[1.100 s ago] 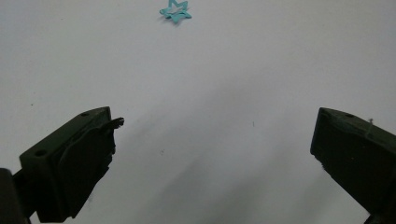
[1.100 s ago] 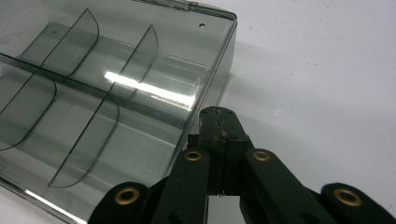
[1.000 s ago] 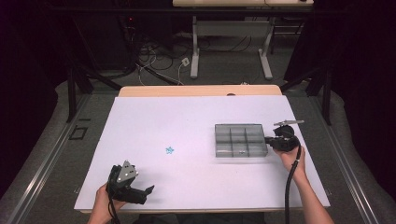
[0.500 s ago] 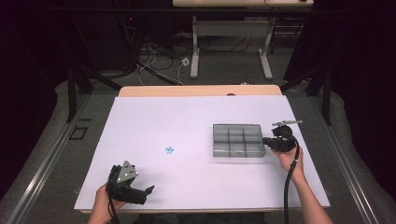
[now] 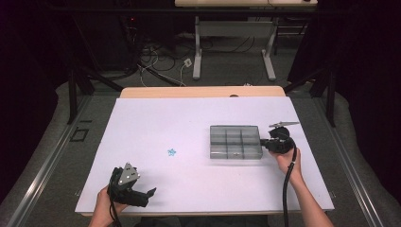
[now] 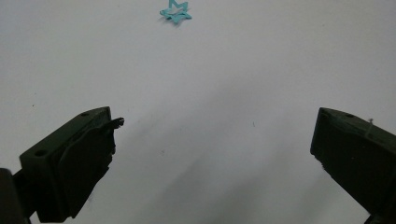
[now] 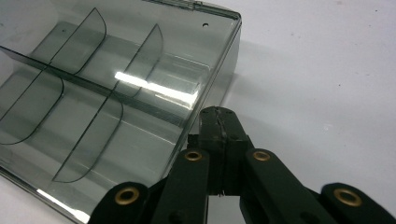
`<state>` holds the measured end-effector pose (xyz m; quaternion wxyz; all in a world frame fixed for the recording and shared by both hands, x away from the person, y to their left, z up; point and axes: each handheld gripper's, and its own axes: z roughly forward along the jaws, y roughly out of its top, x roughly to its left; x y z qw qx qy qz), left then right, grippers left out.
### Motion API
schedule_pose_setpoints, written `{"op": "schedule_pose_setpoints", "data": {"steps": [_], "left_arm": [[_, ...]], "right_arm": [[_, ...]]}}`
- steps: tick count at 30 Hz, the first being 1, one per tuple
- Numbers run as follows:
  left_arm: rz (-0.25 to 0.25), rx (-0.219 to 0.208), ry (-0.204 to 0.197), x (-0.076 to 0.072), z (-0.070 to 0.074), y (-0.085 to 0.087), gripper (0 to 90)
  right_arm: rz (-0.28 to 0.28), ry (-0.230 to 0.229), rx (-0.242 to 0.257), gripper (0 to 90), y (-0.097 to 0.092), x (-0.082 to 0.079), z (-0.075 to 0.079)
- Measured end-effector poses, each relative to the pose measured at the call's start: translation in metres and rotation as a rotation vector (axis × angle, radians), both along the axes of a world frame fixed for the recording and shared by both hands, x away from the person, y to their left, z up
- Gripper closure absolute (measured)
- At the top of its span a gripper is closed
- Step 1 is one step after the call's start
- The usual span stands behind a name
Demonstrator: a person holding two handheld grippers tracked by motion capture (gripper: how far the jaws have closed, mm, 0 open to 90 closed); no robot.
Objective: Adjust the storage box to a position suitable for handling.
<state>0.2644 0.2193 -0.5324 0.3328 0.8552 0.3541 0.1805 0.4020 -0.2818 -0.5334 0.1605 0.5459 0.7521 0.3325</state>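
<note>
In the high view, the right tool (image 5: 263,141) sat right of centre with its closed tip against the right wall of a clear divided box (image 5: 235,141), which lay on the white surface (image 5: 156,123) in the middle right of the frame. The left tool (image 5: 150,192) rested low at the lower left, well apart from the box, and a small blue star (image 5: 171,152) lay alone near the centre. In the left gripper view, the left tool's (image 6: 212,154) jaws stood wide apart with nothing between them, over bare surface (image 6: 261,60), and the star (image 6: 175,11) showed at the top edge of the frame, well ahead. In the right gripper view, the right tool's (image 7: 218,114) jaws were pressed together at the box's (image 7: 98,93) lower right wall; whether they pinched the thin wall or only butted against it could not be told. All compartments seen looked empty. Judged from this, the box was being positioned by its edge, and the star remained untouched on the surface, so any sorting into the box was yet to come.
</note>
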Motion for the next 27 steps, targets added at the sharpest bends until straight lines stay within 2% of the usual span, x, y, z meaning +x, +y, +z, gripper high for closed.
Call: {"op": "schedule_pose_setpoints", "data": {"steps": [9, 13, 18, 23, 26, 27], "left_arm": [[0.0, -0.003, -0.003, 0.0, 0.0, 0.0, 0.0], [-0.01, 0.006, 0.014, 0.0, 0.002, 0.001, 0.0], [-0.008, 0.009, 0.014, 0.0, 0.002, 0.002, 0.0], [-0.009, 0.008, 0.015, 0.0, 0.002, 0.002, 0.0], [-0.01, 0.008, 0.014, 0.0, 0.002, 0.001, 0.0], [0.001, -0.005, 0.0, 0.0, 0.0, 0.0, 0.0]], "right_arm": [[0.02, -0.007, -0.006, 90.0, 0.007, 0.003, 0.0], [0.029, -0.002, -0.002, 90.0, 0.013, 0.004, 0.0], [0.041, -0.011, 0.001, 90.0, 0.021, 0.007, -0.001], [0.053, -0.003, 0.006, 90.0, 0.029, 0.008, -0.001], [0.061, -0.002, 0.012, 90.0, 0.032, 0.009, -0.001], [0.067, -0.012, 0.01, 90.0, 0.033, 0.009, -0.002]]}}
